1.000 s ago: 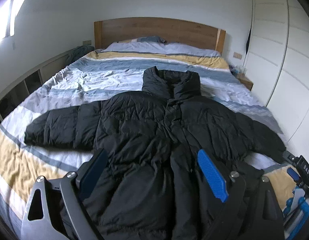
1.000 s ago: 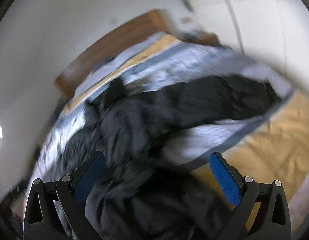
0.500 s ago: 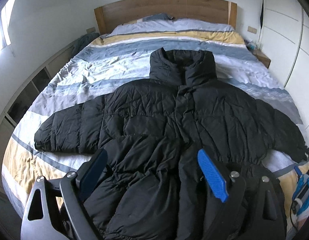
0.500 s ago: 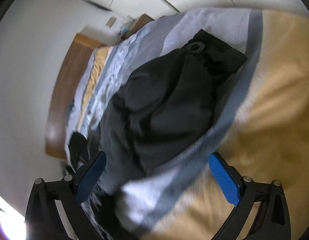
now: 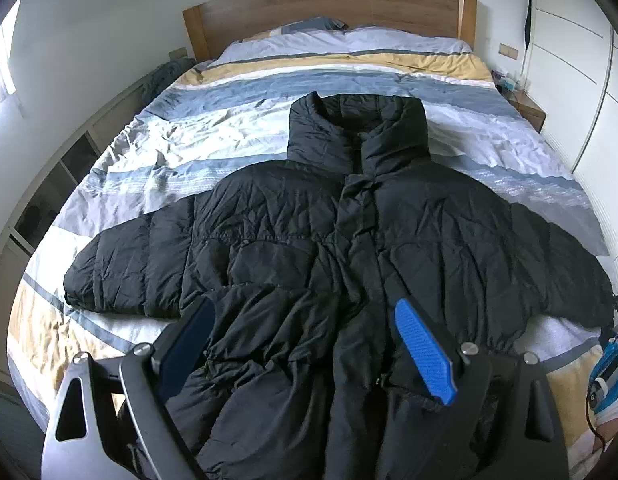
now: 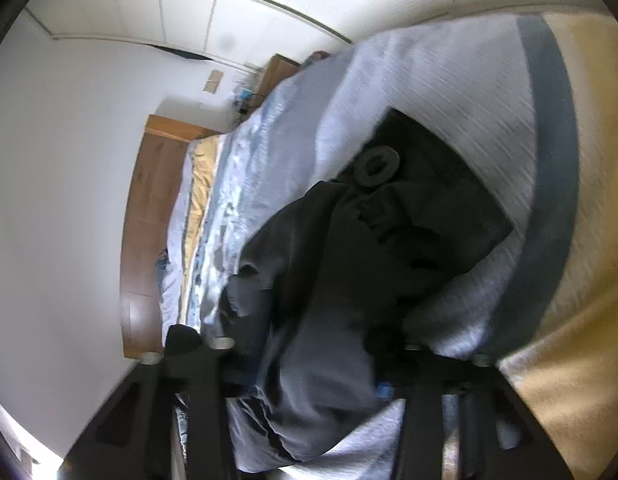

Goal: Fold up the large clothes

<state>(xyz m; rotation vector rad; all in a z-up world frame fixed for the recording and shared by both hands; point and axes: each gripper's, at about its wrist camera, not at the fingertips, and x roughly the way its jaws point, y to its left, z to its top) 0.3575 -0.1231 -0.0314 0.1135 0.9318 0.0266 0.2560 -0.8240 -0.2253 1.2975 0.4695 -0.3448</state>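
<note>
A black puffer jacket [image 5: 329, 240] lies face up on the bed, collar toward the headboard and both sleeves spread out. My left gripper [image 5: 303, 308] hovers open over the lower front of the jacket, its blue pads apart and nothing gripped. In the right wrist view, rolled onto its side, my right gripper [image 6: 309, 352] is closing its jaws on the jacket's right sleeve [image 6: 389, 232]. The sleeve fabric bunches up and fills the gap between the fingers. The cuff with a round patch [image 6: 376, 166] lies just beyond them.
The bed carries a striped duvet [image 5: 189, 152] in blue, white and yellow, with pillows [image 5: 369, 36] against a wooden headboard [image 5: 329, 8]. White wardrobe doors [image 5: 581, 60] and a bedside table [image 5: 529, 108] stand to the right. A low shelf [image 5: 49, 200] runs along the left.
The right gripper rolled sideways, came down onto the right sleeve and its wide-open jaws closed around the fabric. The left gripper moved in over the jacket, still open.
</note>
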